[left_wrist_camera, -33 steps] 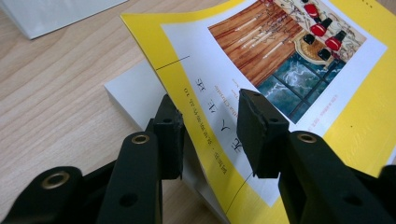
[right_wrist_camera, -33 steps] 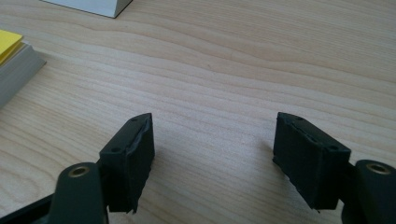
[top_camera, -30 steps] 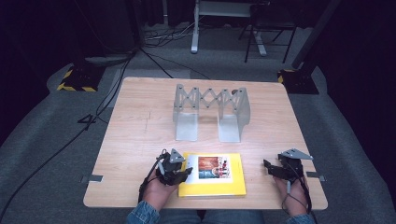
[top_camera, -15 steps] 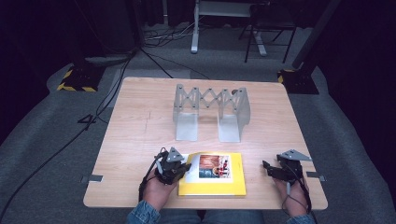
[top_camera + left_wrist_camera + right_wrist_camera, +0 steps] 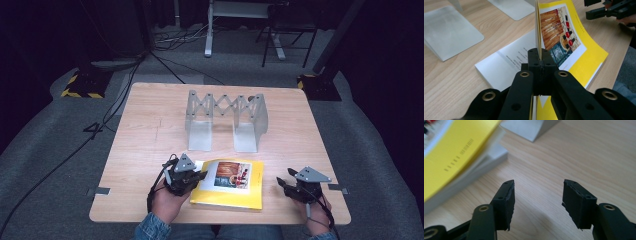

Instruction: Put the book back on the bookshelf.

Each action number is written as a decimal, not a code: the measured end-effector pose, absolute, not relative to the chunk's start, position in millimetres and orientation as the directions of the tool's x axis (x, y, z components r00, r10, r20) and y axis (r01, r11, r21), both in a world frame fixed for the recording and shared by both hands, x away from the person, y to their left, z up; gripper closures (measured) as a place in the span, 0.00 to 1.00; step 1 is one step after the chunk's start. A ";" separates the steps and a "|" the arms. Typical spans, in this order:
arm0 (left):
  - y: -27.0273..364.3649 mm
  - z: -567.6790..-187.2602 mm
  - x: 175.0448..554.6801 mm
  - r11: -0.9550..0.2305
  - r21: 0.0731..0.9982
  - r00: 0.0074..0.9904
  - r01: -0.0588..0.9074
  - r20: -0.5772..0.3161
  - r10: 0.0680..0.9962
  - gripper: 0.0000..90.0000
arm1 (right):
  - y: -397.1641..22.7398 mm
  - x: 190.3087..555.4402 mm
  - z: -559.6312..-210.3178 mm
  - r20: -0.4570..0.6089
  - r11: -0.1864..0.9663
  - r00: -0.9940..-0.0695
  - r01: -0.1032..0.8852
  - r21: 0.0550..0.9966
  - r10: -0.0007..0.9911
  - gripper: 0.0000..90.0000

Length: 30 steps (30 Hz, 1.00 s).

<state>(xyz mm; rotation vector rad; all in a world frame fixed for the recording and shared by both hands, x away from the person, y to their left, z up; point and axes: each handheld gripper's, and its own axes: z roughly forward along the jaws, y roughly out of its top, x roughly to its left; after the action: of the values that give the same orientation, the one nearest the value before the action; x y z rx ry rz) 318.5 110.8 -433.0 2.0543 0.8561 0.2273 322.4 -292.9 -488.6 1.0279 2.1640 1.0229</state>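
Near the tabletop's (image 5: 150,130) front edge lay the yellow book (image 5: 231,191). The left gripper (image 5: 540,58) pinched its front cover (image 5: 559,35), lifted off the pages. The right gripper (image 5: 537,195), jaws apart with nothing between them and just closing, hovered by the front right corner.

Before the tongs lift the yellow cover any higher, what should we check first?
1. Left tongs shut on the book cover: ok, its edge is pinched between them.
2. Cover lifted off the white page: ok, the page lies flat underneath.
3. Right tongs free: ok, open, nothing between them; they have just been closing.
4. Right tongs clear of the book: ok, beside it, apart.
5. Metal rack out of the way: ok, farther back on the table.
6. Cover creased at the pinch: cannot tell.
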 end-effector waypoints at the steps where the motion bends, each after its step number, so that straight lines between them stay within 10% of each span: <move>1: 110.4 -430.8 318.0 -0.375 0.786 0.747 0.492 -0.159 0.646 0.99 | -291.4 319.3 -485.4 -0.139 0.421 -0.576 0.391 0.818 0.806 0.48; 30: 86.6 -378.1 321.3 -0.371 0.810 0.781 0.454 -0.162 0.603 0.99 | -232.0 265.0 -461.8 -0.262 0.509 -0.776 0.087 0.857 0.574 0.31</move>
<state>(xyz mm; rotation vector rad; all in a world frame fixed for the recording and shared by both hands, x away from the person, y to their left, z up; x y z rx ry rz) 321.3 86.6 -378.1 2.0279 0.7891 0.1986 265.0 -232.0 -461.8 0.5403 2.2276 1.2229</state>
